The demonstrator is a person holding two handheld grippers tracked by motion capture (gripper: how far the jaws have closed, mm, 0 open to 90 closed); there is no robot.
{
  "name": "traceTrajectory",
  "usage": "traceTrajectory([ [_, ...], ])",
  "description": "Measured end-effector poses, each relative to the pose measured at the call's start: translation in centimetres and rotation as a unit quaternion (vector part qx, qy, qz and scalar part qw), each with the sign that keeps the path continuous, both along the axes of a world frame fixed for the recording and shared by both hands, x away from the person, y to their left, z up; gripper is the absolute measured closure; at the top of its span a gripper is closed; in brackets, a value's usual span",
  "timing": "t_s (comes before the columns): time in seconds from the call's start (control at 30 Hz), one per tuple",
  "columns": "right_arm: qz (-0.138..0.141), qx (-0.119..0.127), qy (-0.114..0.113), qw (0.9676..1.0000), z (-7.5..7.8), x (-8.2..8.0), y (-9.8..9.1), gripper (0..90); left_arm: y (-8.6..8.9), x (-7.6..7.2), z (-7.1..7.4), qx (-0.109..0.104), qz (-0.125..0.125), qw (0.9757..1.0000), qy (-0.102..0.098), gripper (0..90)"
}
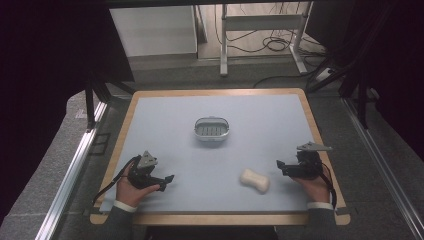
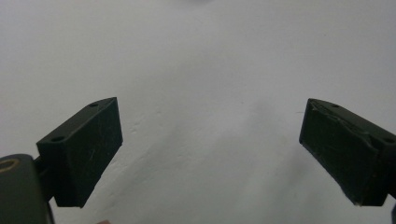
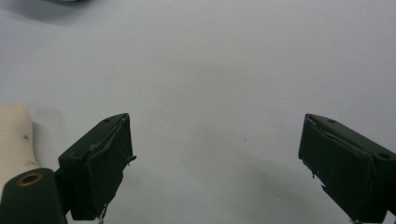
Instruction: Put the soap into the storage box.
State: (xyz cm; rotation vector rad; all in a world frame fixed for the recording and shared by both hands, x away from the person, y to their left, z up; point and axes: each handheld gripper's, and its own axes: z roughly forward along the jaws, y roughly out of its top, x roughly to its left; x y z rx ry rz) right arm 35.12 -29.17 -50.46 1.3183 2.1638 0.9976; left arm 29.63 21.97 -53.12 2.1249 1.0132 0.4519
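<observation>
High view. Desk (image 1: 165, 107) with a pale blue-grey top and a wooden edge. The soap dish (image 1: 211, 129), an oval metal-rimmed tray with a slatted insert, stands near the middle of the desk, toward the far side. The soap bar (image 1: 255, 180), cream-coloured and waisted like a bone, lies flat on the desk, nearer the person than the soap dish and off to its right, well apart from it. The left hand-held gripper (image 1: 170, 179) rests low on the desk to the near left of the soap dish, jaws pointing toward the soap bar but well apart from it, held in the left hand (image 1: 134, 189). The right hand-held gripper (image 1: 280, 166) sits to the near right of the soap dish, just beside the soap bar on its right, not touching it; the right hand (image 1: 315, 186) holds it.

Left gripper view. Both black jaws stand wide apart over bare desk surface; nothing between them.

Right gripper view. Jaws spread wide, nothing between them. The soap bar (image 3: 15, 135) shows at the left edge, outside the left jaw, lying on the desk.
</observation>
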Motion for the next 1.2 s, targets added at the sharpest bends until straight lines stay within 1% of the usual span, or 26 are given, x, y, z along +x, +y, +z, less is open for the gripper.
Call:
traceTrajectory([
  [0.17, -0.005, 0.005, -0.002, 1.0000, 0.1, 0.0, -0.5, 12.1, -0.3, 0.1, -0.2, -0.003, -0.006, 1.0000, 0.006, 6.2],
  [0.2, -0.007, 0.004, -0.004, 1.0000, 0.1, -0.2, -0.7, 12.6, -0.3, 0.1, -0.2, -0.004, -0.006, 1.0000, 0.006, 6.1],
  [0.23, -0.007, -0.003, -0.004, 1.0000, 0.3, -0.3, -0.8, 12.7, -0.1, 0.4, -0.1, -0.003, -0.005, 0.9999, 0.009, 6.1],
  [0.3, -0.008, -0.004, -0.005, 0.9999, 0.4, -0.4, -0.8, 12.8, 0.0, 0.3, 0.0, -0.003, -0.004, 1.0000, 0.006, 6.3],
  [0.33, -0.005, -0.003, -0.006, 1.0000, 0.5, -0.4, -0.8, 12.8, 0.2, 0.3, 0.1, -0.005, -0.006, 1.0000, 0.004, 6.3],
  [0.37, -0.001, -0.007, -0.012, 0.9999, 0.8, -0.6, -0.7, 13.9, 0.4, 0.2, 0.3, -0.006, -0.009, 0.9999, 0.000, 6.6],
  [0.4, 0.002, -0.007, -0.009, 0.9999, 1.0, -0.6, -0.6, 15.0, 0.5, 0.2, 0.4, -0.003, -0.010, 0.9999, -0.003, 7.1],
  [0.5, 0.016, -0.006, -0.017, 0.9997, 1.2, -0.8, -0.2, 15.3, 0.7, 0.4, 0.4, 0.007, -0.011, 0.9999, -0.007, 7.7],
  [0.53, 0.020, -0.003, -0.016, 0.9997, 1.2, -0.7, -0.2, 15.5, 0.7, 0.4, 0.4, 0.006, -0.010, 0.9999, -0.009, 7.9],
  [0.6, 0.029, 0.006, -0.016, 0.9995, 1.5, -0.7, -0.1, 15.9, 0.8, 0.4, 0.5, 0.001, -0.011, 0.9999, -0.009, 8.1],
  [0.63, 0.031, 0.005, -0.018, 0.9993, 1.7, -0.6, -0.1, 16.0, 0.8, 0.3, 0.5, 0.001, -0.011, 0.9999, -0.009, 8.1],
  [0.7, 0.034, 0.002, -0.017, 0.9993, 1.9, -0.7, -0.1, 16.0, 0.8, 0.3, 0.5, 0.003, -0.009, 0.9999, -0.009, 8.4],
  [0.73, 0.052, -0.005, -0.020, 0.9984, 2.2, -0.8, -0.1, 16.0, 0.8, 0.3, 0.4, 0.009, -0.009, 0.9999, -0.008, 8.4],
  [0.77, 0.052, -0.005, -0.020, 0.9984, 2.2, -0.8, -0.1, 16.0, 0.8, 0.3, 0.4, 0.009, -0.009, 0.9999, -0.008, 8.4],
  [0.8, 0.058, -0.007, -0.024, 0.9980, 2.5, -0.8, 0.0, 16.0, 0.8, 0.3, 0.4, 0.012, -0.009, 0.9998, -0.009, 8.4],
  [0.83, 0.061, -0.004, -0.024, 0.9979, 2.6, -0.9, 0.0, 16.1, 0.7, 0.3, 0.3, 0.016, -0.009, 0.9998, -0.010, 8.4],
  [0.9, 0.061, -0.006, -0.024, 0.9978, 2.6, -0.9, 0.0, 16.2, 0.7, 0.3, 0.3, 0.019, -0.009, 0.9997, -0.009, 8.4],
  [1.0, 0.063, -0.007, -0.024, 0.9977, 2.7, -0.9, 0.1, 17.3, 0.7, 0.3, 0.3, 0.018, -0.009, 0.9998, -0.009, 8.4],
  [1.03, 0.064, -0.006, -0.021, 0.9977, 2.8, -0.9, 0.2, 20.8, 0.7, 0.3, 0.4, 0.017, -0.008, 0.9998, -0.009, 8.4],
  [1.07, 0.068, 0.003, -0.010, 0.9976, 3.0, -0.9, 0.3, 21.4, 0.7, 0.3, 0.4, 0.015, -0.008, 0.9998, -0.008, 8.4],
  [1.1, 0.071, 0.007, -0.009, 0.9974, 3.1, -1.0, 0.4, 21.4, 0.7, 0.3, 0.4, 0.011, -0.008, 0.9999, -0.005, 8.4],
  [1.13, 0.071, 0.003, -0.013, 0.9974, 3.2, -1.1, 0.6, 21.7, 0.7, 0.4, 0.5, 0.004, -0.011, 0.9999, -0.003, 8.4],
  [1.17, 0.071, 0.000, -0.009, 0.9974, 3.2, -1.1, 0.8, 21.7, 0.7, 0.4, 0.5, 0.000, -0.013, 0.9999, -0.001, 8.5],
  [1.2, 0.073, 0.000, -0.006, 0.9973, 3.2, -1.1, 1.0, 21.7, 0.7, 0.4, 0.5, 0.002, -0.013, 0.9999, -0.001, 8.4],
])
